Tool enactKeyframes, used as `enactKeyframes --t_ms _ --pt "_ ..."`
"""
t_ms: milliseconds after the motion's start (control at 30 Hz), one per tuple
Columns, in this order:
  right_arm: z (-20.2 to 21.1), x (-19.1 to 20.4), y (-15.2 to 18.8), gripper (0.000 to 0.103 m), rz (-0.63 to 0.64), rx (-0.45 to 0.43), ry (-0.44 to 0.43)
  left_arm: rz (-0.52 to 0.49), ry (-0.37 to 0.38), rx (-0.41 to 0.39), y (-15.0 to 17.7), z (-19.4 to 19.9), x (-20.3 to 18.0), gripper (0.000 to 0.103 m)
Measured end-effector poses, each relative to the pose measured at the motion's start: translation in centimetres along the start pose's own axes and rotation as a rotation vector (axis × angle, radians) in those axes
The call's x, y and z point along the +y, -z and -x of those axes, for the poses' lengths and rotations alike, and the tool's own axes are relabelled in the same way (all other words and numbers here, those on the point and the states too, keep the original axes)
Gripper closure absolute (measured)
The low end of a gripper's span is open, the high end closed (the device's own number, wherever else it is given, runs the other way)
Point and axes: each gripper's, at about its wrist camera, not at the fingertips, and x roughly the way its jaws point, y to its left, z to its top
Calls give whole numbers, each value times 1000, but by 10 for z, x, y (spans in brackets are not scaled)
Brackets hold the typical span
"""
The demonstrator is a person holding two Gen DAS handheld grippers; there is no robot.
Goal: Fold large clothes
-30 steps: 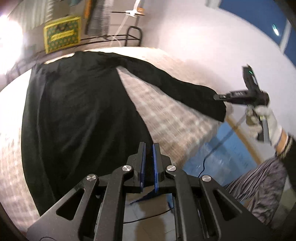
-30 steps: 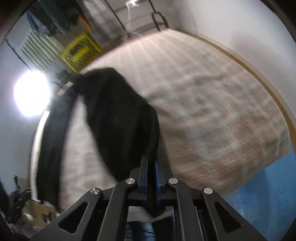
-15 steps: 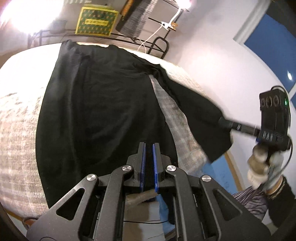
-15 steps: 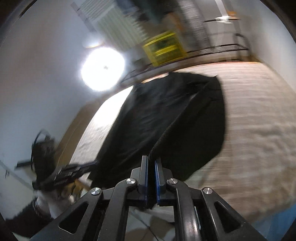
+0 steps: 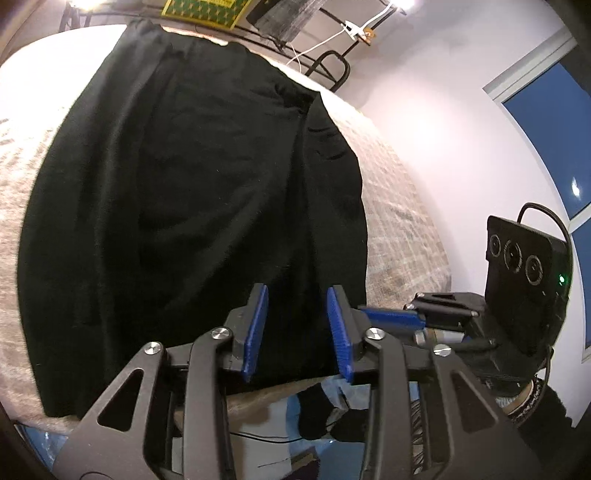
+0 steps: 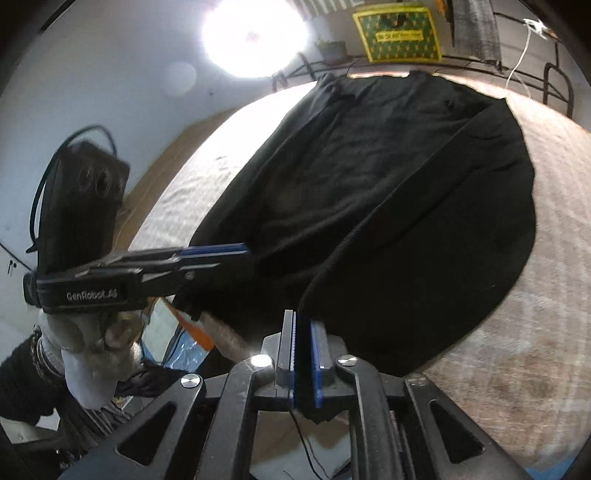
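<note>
A large black garment [image 5: 192, 206] lies spread on the bed, its right sleeve [image 6: 424, 206] folded in over the body. My left gripper [image 5: 297, 332] hovers over the near hem with its jaws opening; the blue pads stand apart and press on nothing. It shows from the side in the right wrist view as the left gripper [image 6: 229, 256], held by a gloved hand. My right gripper [image 6: 303, 354] has its pads close together with the sleeve's cuff [image 6: 306, 299] running in between them; these jaws are starting to open. The right gripper [image 5: 373, 314] sits just right of the left one.
The bed [image 5: 402, 221] has a beige woven cover. Behind it stand a black metal rack [image 6: 554, 85] and a yellow box [image 6: 399, 35]. A bright lamp [image 6: 255, 33] glares at the back. White wall and a blue window [image 5: 546, 122] are on the right. Blue sheet and a cable [image 5: 266, 439] lie on the floor.
My right gripper swept the sleeve leftward from the bed's side onto the garment's body, ending beside the left gripper. The left jaws went from shut to apart.
</note>
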Motion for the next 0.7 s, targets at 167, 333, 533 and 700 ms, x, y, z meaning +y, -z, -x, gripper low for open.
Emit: enactKeyframes --t_ms 167,333,533,700 --pt "17 -8 -1 65 12 -9 -28 -22 -33 46 -1 -26 -5 62" --pt "47 -42 -30 62 -59 -88 31 -67 -143 68 2 -47 -6 62" --pt "69 -102 -91 46 -140 -192 137 -158 -170 51 6 -56 -10 93" --pt "55 -166 -158 43 -223 -216 217 -147 -93 48 5 -52 -10 102"
